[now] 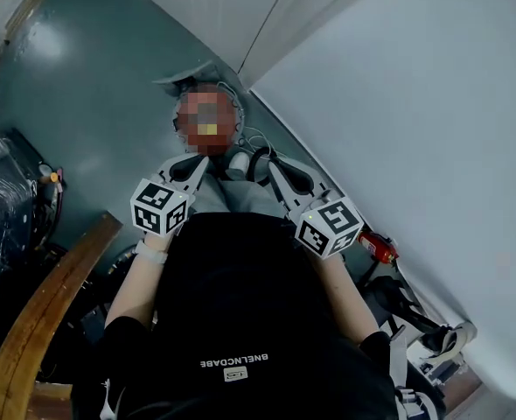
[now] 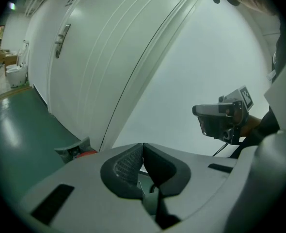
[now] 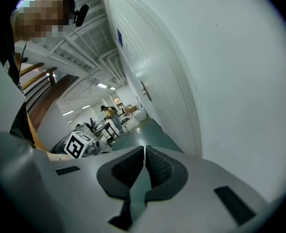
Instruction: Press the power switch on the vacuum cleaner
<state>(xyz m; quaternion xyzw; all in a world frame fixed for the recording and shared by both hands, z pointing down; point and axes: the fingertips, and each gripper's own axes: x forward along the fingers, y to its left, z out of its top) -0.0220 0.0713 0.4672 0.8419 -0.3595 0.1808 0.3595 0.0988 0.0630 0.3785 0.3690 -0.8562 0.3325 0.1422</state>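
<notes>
The vacuum cleaner (image 1: 207, 90) stands on the green floor against the white wall, ahead of both grippers; a mosaic patch covers most of its reddish body, so I cannot make out its switch. In the left gripper view only its grey top and a strip of red (image 2: 76, 151) show past the jaws. My left gripper (image 1: 198, 166) (image 2: 143, 145) is shut with nothing in it, short of the vacuum cleaner. My right gripper (image 1: 275, 171) (image 3: 145, 148) is also shut and holds nothing, level with the left one. A hose and white fittings (image 1: 240, 160) lie between the two.
A white wall (image 1: 415, 103) runs along the right and a white door (image 2: 85, 57) stands behind the vacuum cleaner. A wooden rail (image 1: 48, 313) and a dark loaded cart (image 1: 4, 208) are at the left. A red object (image 1: 379, 246) lies by the wall. People stand far off (image 3: 109, 113).
</notes>
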